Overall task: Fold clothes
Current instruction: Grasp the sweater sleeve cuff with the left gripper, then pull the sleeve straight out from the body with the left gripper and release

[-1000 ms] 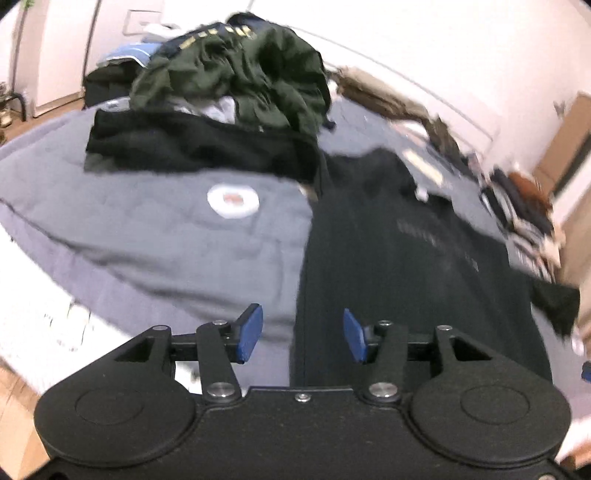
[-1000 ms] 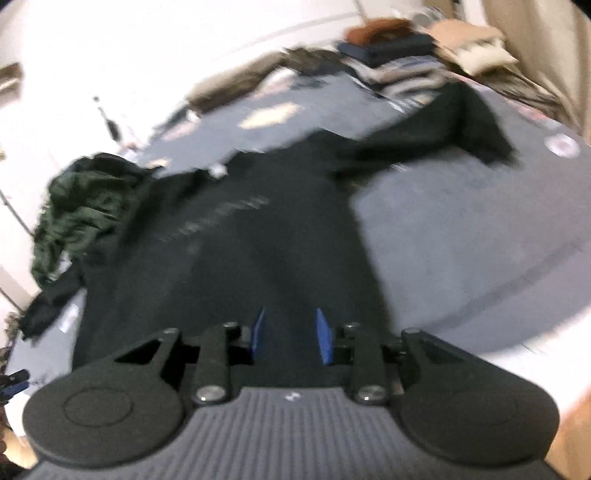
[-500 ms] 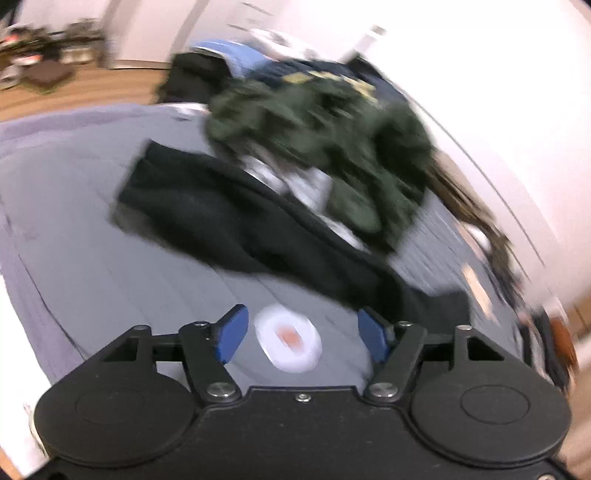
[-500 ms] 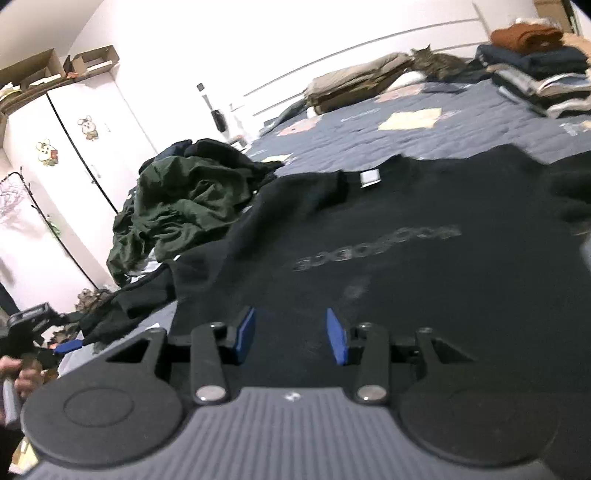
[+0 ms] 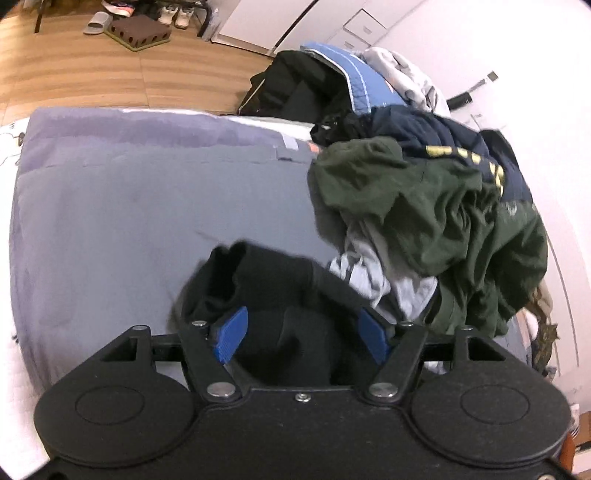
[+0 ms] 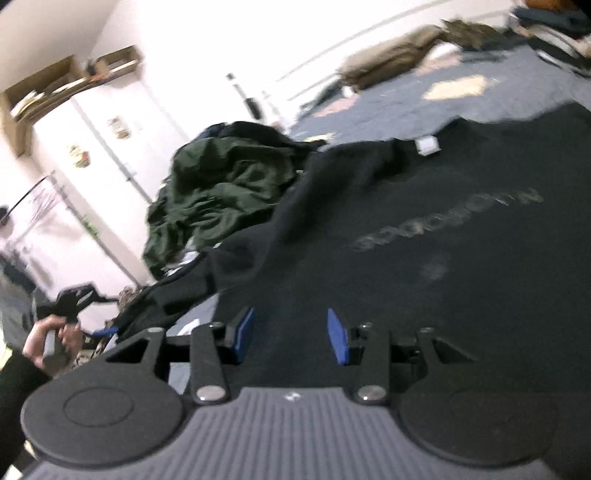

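Note:
A black sweatshirt [image 6: 461,258] with grey lettering lies spread flat on the grey-blue bed cover [image 5: 129,206]. Its white neck label [image 6: 428,144] shows at the far side. In the left wrist view the end of its black sleeve [image 5: 258,280] lies bunched on the cover. My left gripper [image 5: 301,334] stands wide open with that sleeve end between the blue pads [image 5: 231,334], and the pads do not press it. My right gripper [image 6: 291,334] is open low over the sweatshirt's near part, nothing pinched. A hand [image 6: 48,332] holds the left gripper [image 6: 74,299] at far left.
A heap of unfolded clothes, dark green [image 5: 424,206] on top with navy and blue beneath, sits beside the sleeve. Folded piles [image 6: 399,55] line the far wall. Wooden floor with shoes and a brown box [image 5: 140,31] lies beyond the bed's edge. White wardrobe [image 6: 92,147] at left.
My left gripper swung left from the sweatshirt's body to the sleeve end and rolled, its jaws widening. My right gripper turned left toward the clothes heap and its jaws widened a little.

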`<state>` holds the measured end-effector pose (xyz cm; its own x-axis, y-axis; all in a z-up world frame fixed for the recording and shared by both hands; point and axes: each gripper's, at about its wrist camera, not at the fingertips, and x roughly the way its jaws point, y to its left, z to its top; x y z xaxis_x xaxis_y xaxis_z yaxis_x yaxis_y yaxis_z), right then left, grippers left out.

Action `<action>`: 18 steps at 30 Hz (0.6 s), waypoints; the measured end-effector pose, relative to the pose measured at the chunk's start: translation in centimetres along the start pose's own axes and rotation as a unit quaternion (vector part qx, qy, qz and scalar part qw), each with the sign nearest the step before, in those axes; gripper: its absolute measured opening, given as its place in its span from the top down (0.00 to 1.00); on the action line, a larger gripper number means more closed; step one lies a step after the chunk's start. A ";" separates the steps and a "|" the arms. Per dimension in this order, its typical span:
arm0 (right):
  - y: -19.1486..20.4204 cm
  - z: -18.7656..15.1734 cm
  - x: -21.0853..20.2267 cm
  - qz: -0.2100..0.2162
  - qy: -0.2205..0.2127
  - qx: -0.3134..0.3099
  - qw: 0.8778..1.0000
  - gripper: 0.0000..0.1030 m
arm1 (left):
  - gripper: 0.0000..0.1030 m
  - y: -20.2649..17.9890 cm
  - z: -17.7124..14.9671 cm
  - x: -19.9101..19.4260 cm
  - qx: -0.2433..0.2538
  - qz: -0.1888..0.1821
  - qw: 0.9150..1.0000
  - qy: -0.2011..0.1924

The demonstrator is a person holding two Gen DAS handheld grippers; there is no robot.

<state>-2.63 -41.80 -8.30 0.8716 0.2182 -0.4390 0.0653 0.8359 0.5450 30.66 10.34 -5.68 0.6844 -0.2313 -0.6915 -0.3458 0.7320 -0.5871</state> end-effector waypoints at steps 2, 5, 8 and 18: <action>0.7 0.0 0.1 0.018 -0.005 -0.010 1.000 0.58 | 0.36 -0.6 0.5 0.3 0.009 -0.002 1.000 0.001; 1.9 0.1 0.3 0.042 -0.012 -0.021 0.999 0.58 | 0.36 -1.3 1.2 1.6 0.015 0.010 1.000 0.024; 2.8 -0.1 0.7 0.054 -0.010 -0.033 0.998 0.58 | 0.36 -1.6 1.7 3.6 0.008 0.036 0.997 0.062; 4.4 -1.1 2.3 0.084 0.020 -0.053 0.995 0.57 | 0.36 -2.6 3.5 7.4 -0.027 0.073 0.992 0.103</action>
<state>-0.88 -37.07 -7.76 0.8451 0.3783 -0.3776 -0.1340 0.8338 0.5355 38.92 8.95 -7.79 0.4813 -0.2558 -0.8384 -0.4692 0.7327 -0.4930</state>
